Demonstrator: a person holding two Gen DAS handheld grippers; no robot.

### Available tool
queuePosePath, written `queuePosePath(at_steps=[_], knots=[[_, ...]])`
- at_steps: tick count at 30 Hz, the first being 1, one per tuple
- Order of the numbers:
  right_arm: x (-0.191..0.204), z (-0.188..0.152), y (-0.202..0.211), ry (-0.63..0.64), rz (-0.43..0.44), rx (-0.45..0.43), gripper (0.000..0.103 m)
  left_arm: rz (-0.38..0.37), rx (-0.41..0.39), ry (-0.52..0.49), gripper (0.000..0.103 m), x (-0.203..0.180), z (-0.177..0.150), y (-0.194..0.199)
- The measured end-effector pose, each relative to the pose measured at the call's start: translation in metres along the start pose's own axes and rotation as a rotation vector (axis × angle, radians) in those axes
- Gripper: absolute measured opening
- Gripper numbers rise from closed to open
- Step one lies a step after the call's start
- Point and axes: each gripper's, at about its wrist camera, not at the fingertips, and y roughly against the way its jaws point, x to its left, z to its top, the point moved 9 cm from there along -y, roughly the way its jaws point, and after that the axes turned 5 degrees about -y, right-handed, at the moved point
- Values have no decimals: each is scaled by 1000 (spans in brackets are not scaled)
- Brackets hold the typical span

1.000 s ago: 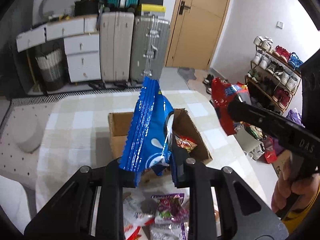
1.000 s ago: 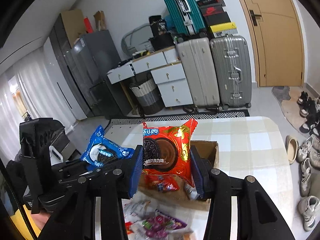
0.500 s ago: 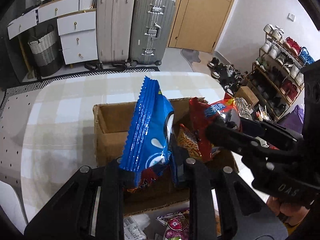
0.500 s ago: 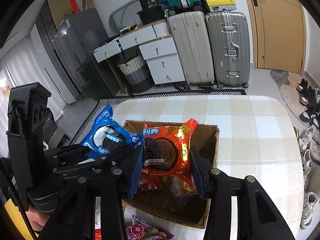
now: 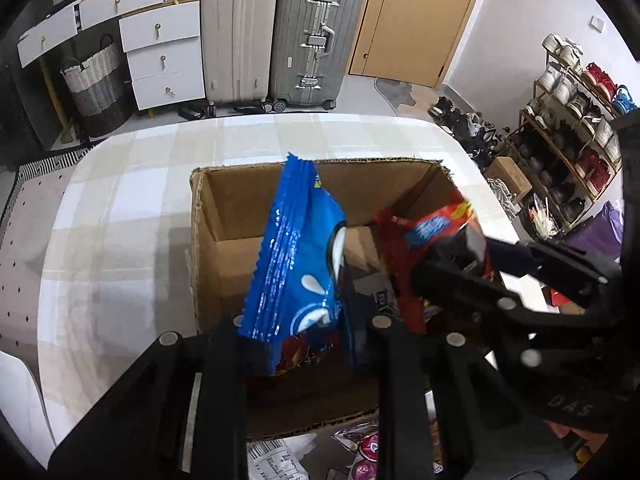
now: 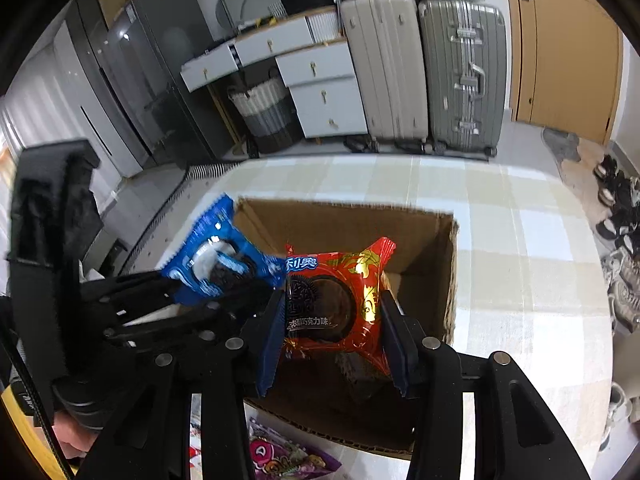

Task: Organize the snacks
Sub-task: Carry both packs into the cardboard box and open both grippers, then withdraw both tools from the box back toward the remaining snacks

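Both grippers are now lowering over the cardboard box [image 6: 448, 280]: left gripper [image 5: 304, 344] clamping 1 blue packet [image 5: 296, 264], right gripper [image 6: 332, 332] clamping 1 red packet [image 6: 340, 300]; checked tablecloth [image 5: 120, 208], 2 suitcases [image 5: 280, 32] behind.

A table [image 5: 120, 216] with a pale checked cloth carries an open cardboard box [image 5: 208, 236] around its middle. Between the box and the near edge lie several snack packets [image 6: 280, 458], one of them purple.
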Motion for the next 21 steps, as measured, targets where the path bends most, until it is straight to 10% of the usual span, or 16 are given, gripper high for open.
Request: queuePosePath(at_steps=[21], knots=[[2, -3, 10, 0, -10, -20, 45, 13, -5, -1, 31, 3, -10, 19]])
